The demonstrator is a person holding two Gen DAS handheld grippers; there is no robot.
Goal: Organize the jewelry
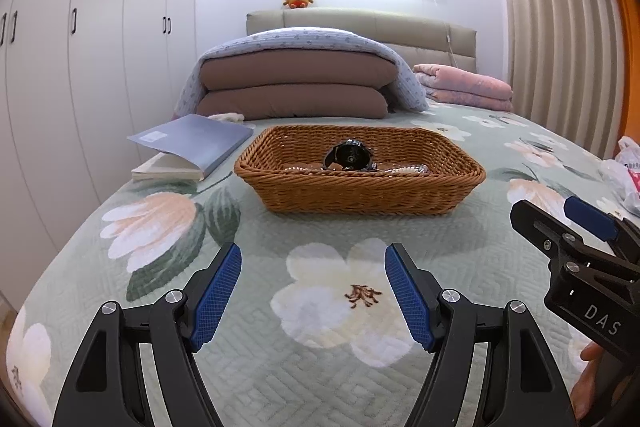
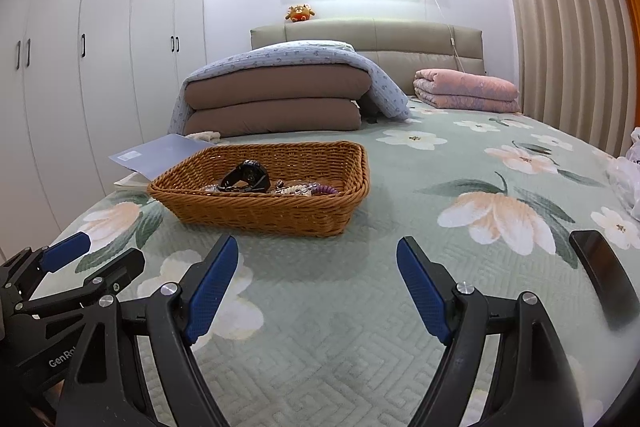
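The bed (image 1: 248, 379) carries everything, its green floral quilt running from my position up to the headboard. Folded bedding is stacked at the far end, with a book lying left of the basket and a dark phone (image 2: 604, 279) flat on the quilt at my right.

The wicker basket (image 1: 360, 187) sits mid-bed, ahead of both tools, with its long axis running left to right across my line of reach. In the left wrist view it lies almost straight ahead; in the right wrist view it lies ahead and to the left. I judge my left hand-held gripper (image 1: 313, 293) to be the better aligned, and neither clearly closer.

Inside the basket, a black watch (image 2: 247, 177) stands propped on edge toward the left half. Beaded bracelets (image 2: 296, 189) and a purple coiled band (image 2: 326, 190) lie low on the floor to its right, partly hidden by the near rim.

My left hand-held gripper is spread wide and carries nothing. My right hand-held gripper (image 2: 318, 287) is likewise wide and empty. Both hover over bare quilt, well apart from the basket.

Judgement: no piece is grasped yet, so a reach forward over the near rim is required first.
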